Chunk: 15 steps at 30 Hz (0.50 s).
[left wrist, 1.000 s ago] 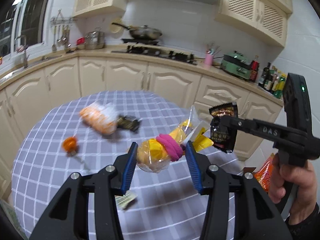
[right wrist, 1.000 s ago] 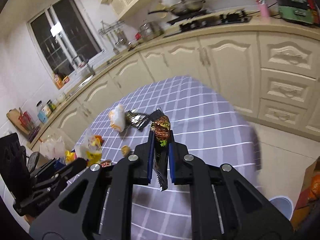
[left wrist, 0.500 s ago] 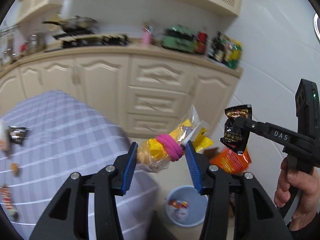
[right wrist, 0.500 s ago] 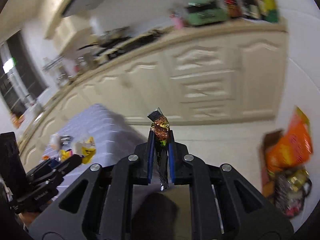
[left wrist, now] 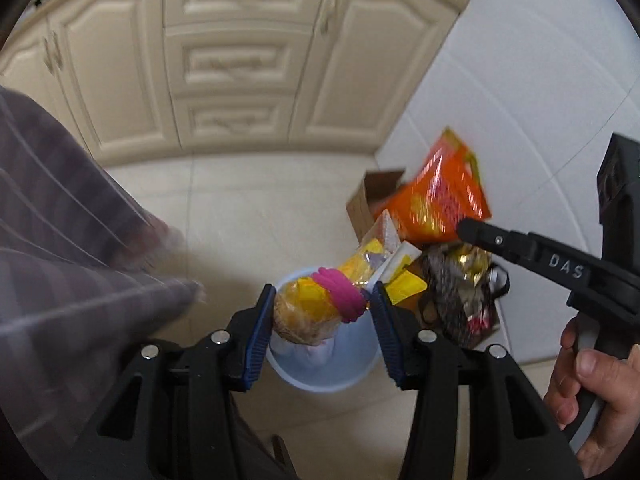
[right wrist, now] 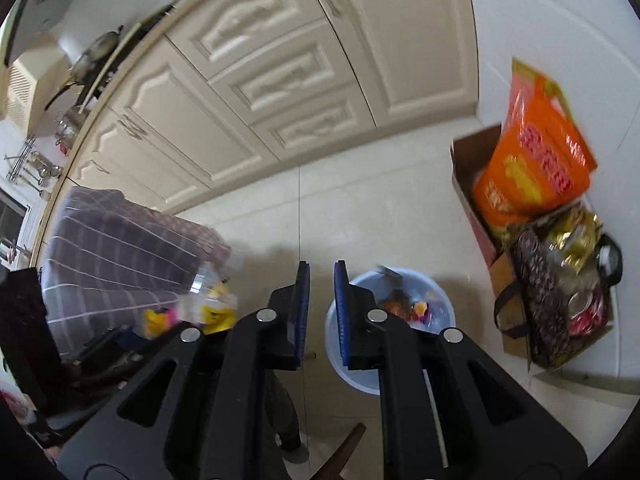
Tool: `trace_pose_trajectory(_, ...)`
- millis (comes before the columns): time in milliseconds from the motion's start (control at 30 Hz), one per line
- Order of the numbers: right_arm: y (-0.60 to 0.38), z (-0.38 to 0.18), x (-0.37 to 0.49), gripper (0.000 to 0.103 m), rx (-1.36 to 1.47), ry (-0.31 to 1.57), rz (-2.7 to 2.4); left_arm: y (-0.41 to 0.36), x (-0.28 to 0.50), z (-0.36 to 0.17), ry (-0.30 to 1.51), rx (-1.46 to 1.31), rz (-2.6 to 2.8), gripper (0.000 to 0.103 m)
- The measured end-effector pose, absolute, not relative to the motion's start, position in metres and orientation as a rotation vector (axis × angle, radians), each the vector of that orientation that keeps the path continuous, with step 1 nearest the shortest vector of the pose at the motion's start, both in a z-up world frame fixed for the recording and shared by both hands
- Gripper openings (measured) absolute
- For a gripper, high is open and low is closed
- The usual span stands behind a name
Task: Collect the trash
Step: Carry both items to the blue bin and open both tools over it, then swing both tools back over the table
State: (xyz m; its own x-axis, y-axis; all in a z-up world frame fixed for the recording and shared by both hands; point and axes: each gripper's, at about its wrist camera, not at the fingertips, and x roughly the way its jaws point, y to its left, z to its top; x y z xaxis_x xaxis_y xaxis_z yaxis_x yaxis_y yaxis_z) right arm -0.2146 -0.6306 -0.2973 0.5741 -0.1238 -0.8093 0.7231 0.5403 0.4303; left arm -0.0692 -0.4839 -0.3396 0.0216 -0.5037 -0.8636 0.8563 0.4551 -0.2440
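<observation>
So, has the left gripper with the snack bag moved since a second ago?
Yes. The left gripper, shut on the yellow snack bag, has swung off the checked table and now hangs above the blue bin.

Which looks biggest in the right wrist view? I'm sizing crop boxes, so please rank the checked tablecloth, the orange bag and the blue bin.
1. checked tablecloth, clearly the largest patch.
2. orange bag.
3. blue bin. It is partly hidden, so it may really match the bag, and this order is unsure.
</observation>
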Motion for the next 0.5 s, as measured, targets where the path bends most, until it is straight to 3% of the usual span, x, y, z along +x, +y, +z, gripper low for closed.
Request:
trace_pose_trajectory(167, -0.636, -0.338, -0.22, 0.014, 0.927, 0.874, -0.601, -0.506, -0.075, -0.387, 1.211, 0.486, -1.114, 0.052)
trace_pose_trajectory(200, -0.635, -0.34, -0.223, 0.016, 0.938, 0.873, -0.612, -0.507, -0.076, -0.391, 1.228, 0.492, -1.12, 0.066)
trace_pose_trajectory(233, -0.636, -0.342, -0.226, 0.037, 0.943, 0.873, -0.622, -0.508, -0.077, -0.393, 1.226, 0.502, -1.114, 0.085)
trace_pose_trajectory(267, -0.637, -0.342, -0.23, 0.077, 0.944, 0.866, -0.649, -0.508, -0.077, -0.392, 1.207, 0.512, -1.105, 0.089)
trace_pose_trajectory(300, -0.636, -0.34, -0.233, 0.084, 0.934, 0.851, -0.676, -0.507, -0.078, -0.393, 1.193, 0.517, -1.102, 0.089)
trace_pose_trajectory(500, -0.635, -0.325, -0.237, 0.088, 0.937, 0.819, -0.695, -0.5, -0.069, -0.367, 1.16, 0.449, -1.088, 0.089)
